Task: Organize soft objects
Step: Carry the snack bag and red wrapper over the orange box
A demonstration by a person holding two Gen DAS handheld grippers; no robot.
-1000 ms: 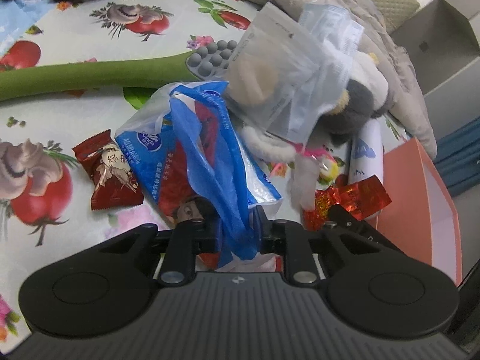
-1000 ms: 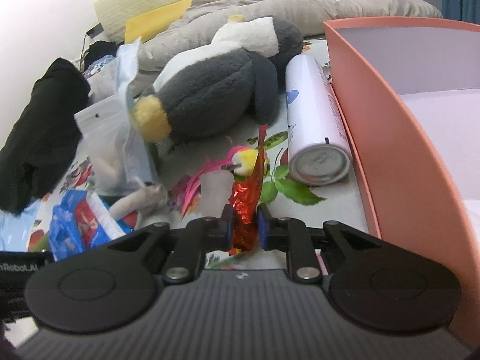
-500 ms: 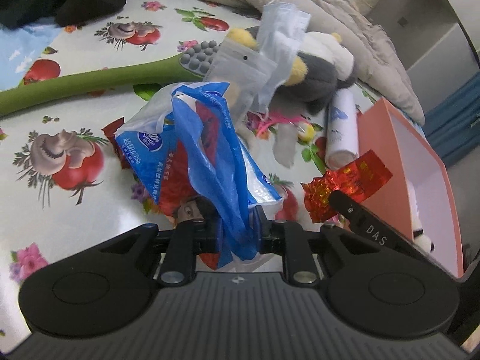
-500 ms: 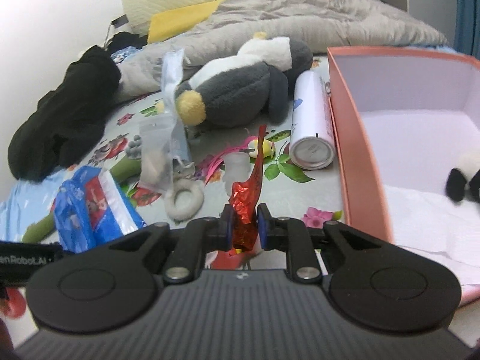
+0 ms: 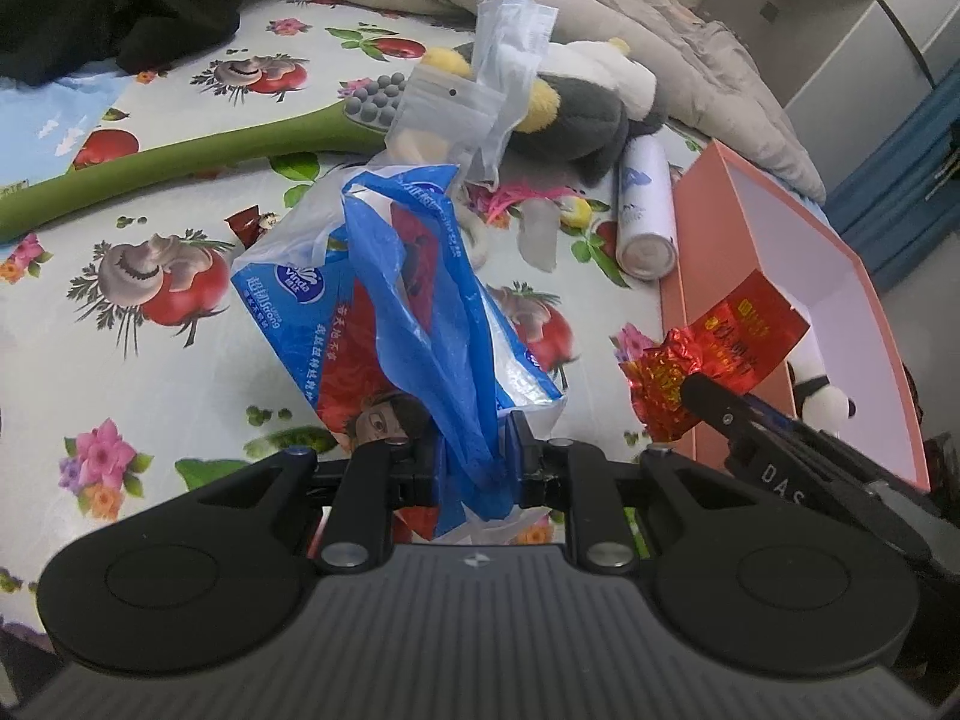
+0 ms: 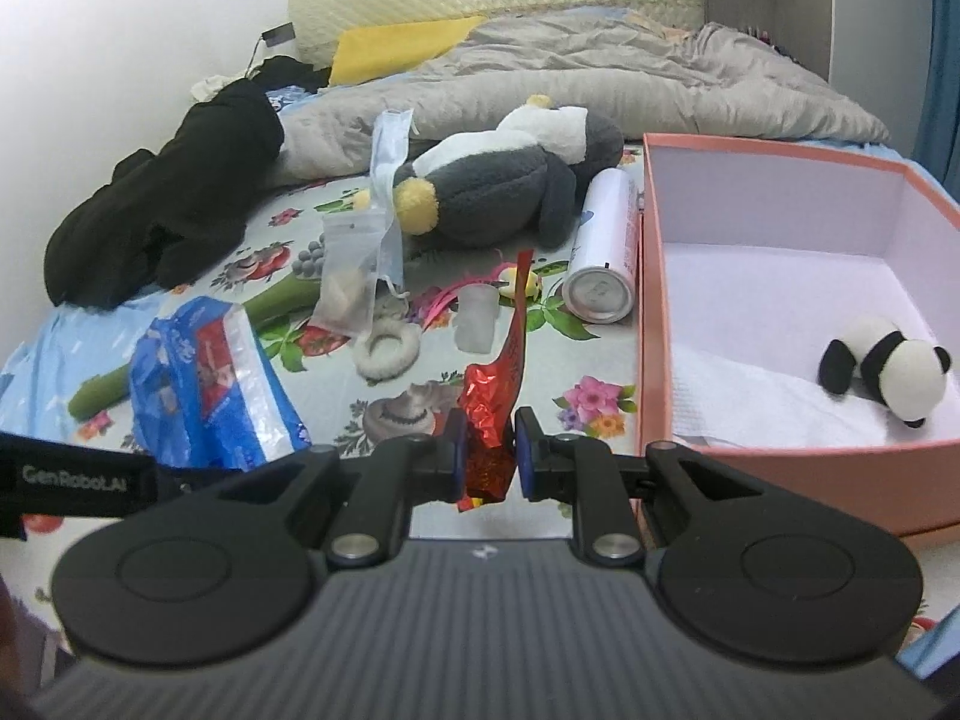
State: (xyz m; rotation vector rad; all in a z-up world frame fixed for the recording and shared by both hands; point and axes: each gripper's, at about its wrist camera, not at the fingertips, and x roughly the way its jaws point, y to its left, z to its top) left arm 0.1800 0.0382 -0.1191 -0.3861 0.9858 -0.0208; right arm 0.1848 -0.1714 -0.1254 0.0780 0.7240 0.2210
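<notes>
My left gripper (image 5: 477, 459) is shut on the blue handle of a blue and red tissue pack (image 5: 384, 324) and holds it above the bed; the pack also shows in the right wrist view (image 6: 210, 378). My right gripper (image 6: 486, 450) is shut on a red foil snack packet (image 6: 498, 384), which also shows at the right of the left wrist view (image 5: 714, 354). A pink box (image 6: 654, 324) at the right holds a small panda plush (image 6: 888, 372) on white paper. A grey penguin plush (image 6: 498, 186) lies behind.
On the fruit-print sheet (image 5: 108, 360) lie a white spray can (image 6: 606, 252), a clear zip bag (image 6: 351, 276), a white ring (image 6: 387, 348), a green stick toy (image 5: 150, 174), a small red packet (image 5: 249, 219) and black clothing (image 6: 162, 204). A grey quilt (image 6: 600, 72) lies at the back.
Both grippers have risen and pulled back with their loads. More of the bed and the inside of the pink box with the panda have come into view.
</notes>
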